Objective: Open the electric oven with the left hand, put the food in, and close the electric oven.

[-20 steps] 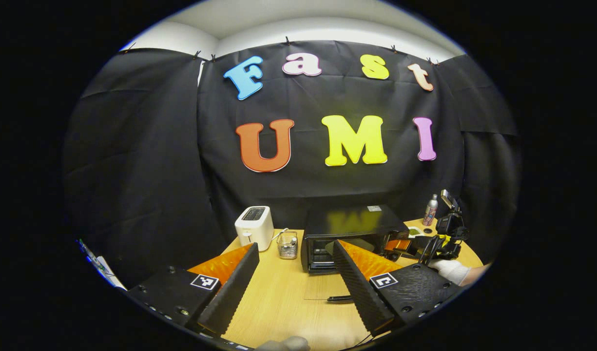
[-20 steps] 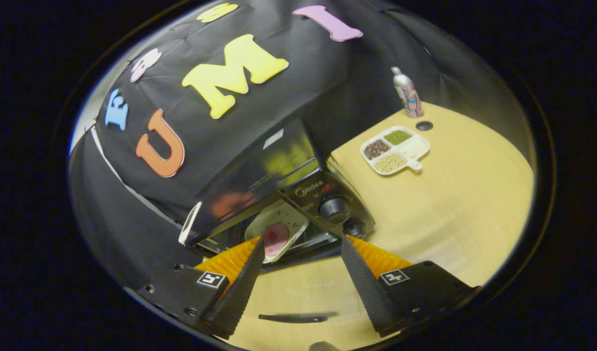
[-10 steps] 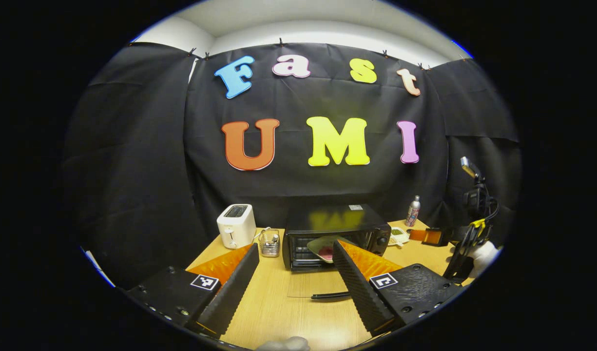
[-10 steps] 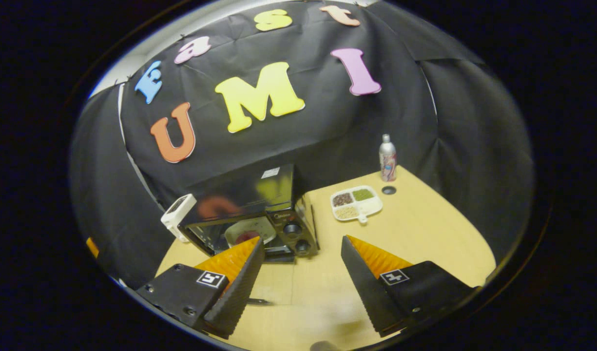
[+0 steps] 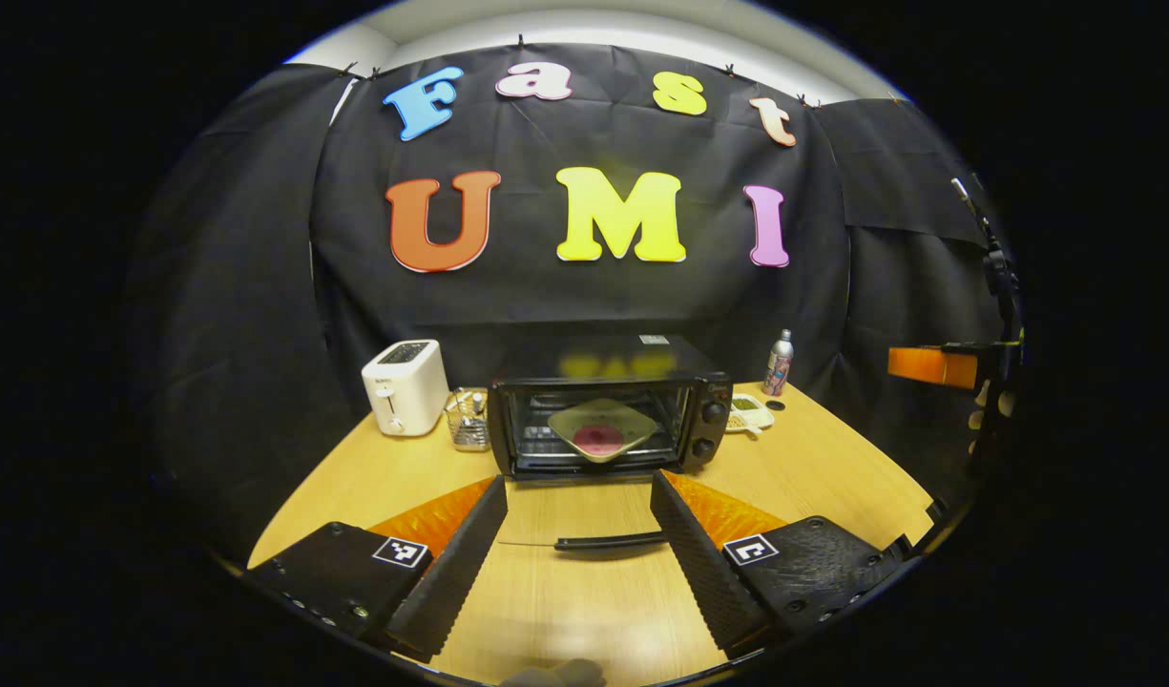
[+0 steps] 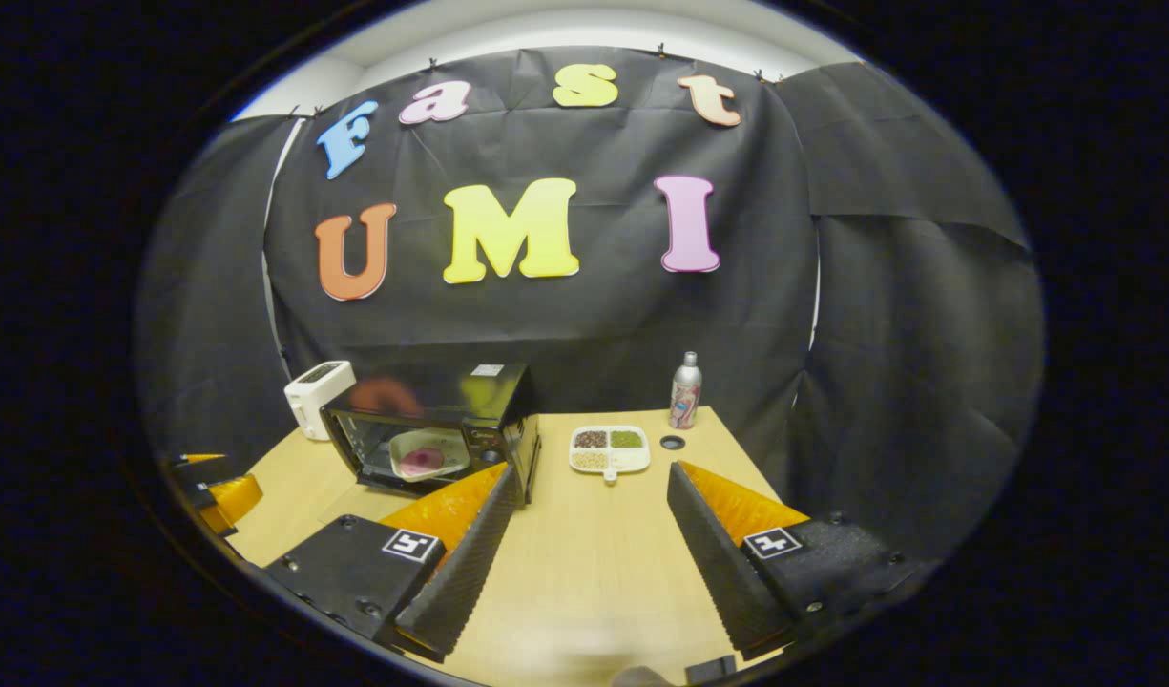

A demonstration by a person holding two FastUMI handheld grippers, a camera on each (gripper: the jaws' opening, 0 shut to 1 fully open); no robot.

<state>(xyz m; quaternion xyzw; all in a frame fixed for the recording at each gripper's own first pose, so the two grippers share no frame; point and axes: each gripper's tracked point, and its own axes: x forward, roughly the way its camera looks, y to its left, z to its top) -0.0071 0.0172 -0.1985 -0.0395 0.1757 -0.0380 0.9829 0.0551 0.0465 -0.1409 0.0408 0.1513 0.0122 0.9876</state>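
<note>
We see the left gripper (image 5: 578, 515), with black ribbed fingers backed in orange, spread wide with nothing between them, raised over the pale wooden table (image 5: 813, 468). Just ahead of its tips the black electric oven's door handle (image 5: 610, 542) lies low over the table, the glass door dropped flat. Beyond it stands the black electric oven (image 5: 608, 410) itself, its mouth open, and inside rests the pale plate with a round pink piece of food (image 5: 600, 437) on it.

The right gripper (image 6: 592, 510) is likewise spread wide and grips nothing, held above the table (image 6: 594, 572) to the right of the oven (image 6: 431, 420), well apart from it; the plated food (image 6: 422, 461) shows inside the cavity.

Farther out, a white two-slot toaster (image 5: 405, 386) stands left of the oven with a small wire basket (image 5: 469, 431) between them. To the oven's right lie a white divided tray of beans and grains (image 6: 610, 448) and a small silver printed bottle (image 6: 684, 391) by the wall.
</note>
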